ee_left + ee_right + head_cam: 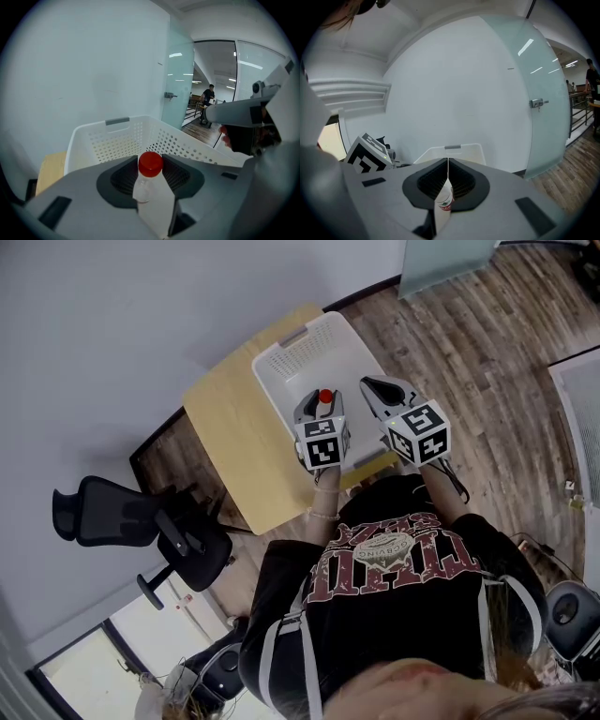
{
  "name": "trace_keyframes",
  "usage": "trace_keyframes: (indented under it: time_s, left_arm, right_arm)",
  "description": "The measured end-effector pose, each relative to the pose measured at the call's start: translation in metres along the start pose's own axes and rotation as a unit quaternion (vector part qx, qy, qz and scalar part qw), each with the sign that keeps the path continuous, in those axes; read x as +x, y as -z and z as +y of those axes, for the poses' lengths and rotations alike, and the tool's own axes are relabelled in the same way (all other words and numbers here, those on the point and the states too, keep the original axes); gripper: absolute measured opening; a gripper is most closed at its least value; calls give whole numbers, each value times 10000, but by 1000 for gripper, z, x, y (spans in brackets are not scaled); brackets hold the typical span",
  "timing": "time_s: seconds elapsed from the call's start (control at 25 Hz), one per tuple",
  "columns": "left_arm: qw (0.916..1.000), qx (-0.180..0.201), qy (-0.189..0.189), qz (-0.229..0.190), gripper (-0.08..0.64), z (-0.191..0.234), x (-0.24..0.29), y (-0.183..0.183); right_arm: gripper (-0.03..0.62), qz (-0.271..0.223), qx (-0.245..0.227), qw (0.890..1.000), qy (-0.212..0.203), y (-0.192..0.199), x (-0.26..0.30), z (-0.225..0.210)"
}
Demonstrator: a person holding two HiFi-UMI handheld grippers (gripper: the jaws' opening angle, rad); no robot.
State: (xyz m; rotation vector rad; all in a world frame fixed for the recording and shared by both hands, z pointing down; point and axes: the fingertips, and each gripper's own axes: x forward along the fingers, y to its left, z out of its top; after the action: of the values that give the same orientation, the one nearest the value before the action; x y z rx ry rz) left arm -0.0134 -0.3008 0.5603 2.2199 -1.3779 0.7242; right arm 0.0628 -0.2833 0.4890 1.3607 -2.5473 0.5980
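The left gripper (322,407) has its jaws closed on a clear plastic bottle with a red screw cap (147,186). They clamp it just below the neck, so the cap stands upright above them. The right gripper (376,390) is just beside it. Its jaws are together at the tips, and a small whitish container with a red-and-green label (446,200) is pinched in the hollow behind them. Both grippers hang above the near end of a white perforated plastic basket (270,381), which rests on a pale wooden tabletop (230,442).

The main risk looks like a slip. The bottle is smooth and rounded and is held high on its body, so a tilt or jolt could let it slide down through the jaws. The small container sits behind the tips, not between flat pads, so the hold on it may be loose and it could twist free. Both things are over the basket's near rim, so a dropped one might bounce off onto the tabletop or the floor. The grippers are also close enough that a sideways move could knock them together.
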Motion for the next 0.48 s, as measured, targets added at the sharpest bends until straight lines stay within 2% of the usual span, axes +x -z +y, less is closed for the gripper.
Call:
trace_keyframes:
  time_s: [0.48]
  left_arm:
    - [9998, 177, 1, -29, 196, -2, -4, 0]
  right_arm:
    - [18, -46, 65, 10000, 3, -2, -2, -2]
